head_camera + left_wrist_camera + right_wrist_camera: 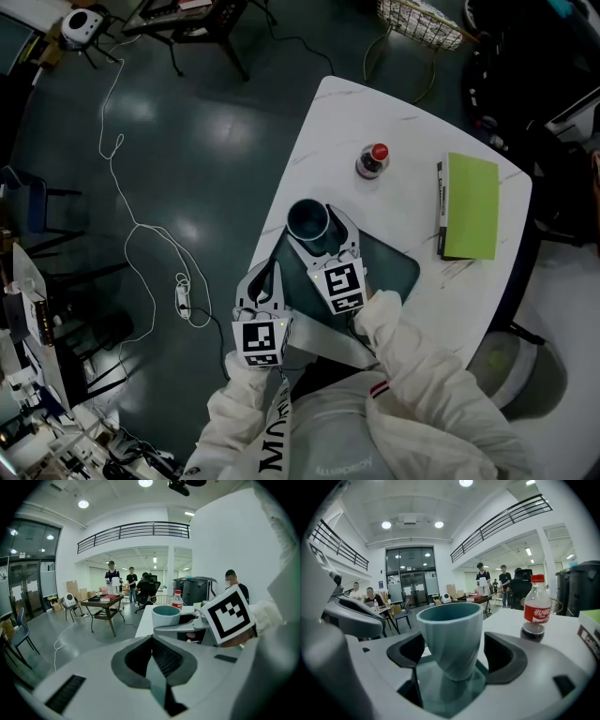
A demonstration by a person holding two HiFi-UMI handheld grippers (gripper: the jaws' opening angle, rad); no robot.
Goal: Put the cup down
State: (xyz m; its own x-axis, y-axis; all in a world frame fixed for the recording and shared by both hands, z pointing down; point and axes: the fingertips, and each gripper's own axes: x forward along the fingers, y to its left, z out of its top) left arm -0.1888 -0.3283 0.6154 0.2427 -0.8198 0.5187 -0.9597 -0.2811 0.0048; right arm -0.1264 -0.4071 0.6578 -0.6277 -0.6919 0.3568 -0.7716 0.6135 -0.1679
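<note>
A teal cup is upright on the dark teal mat on the white table. My right gripper reaches around it from the near side. In the right gripper view the cup fills the gap of that gripper: its base meets its reflection in the mat and its upper wall touches both pads. My left gripper hovers at the table's near left edge, beside the right one, shut and empty. The left gripper view shows its jaws closed and the cup ahead.
Beyond the cup is a cola bottle with a red cap. A green book lies at the table's right end. A white cable runs over the dark floor to the left. Several people are in the hall behind.
</note>
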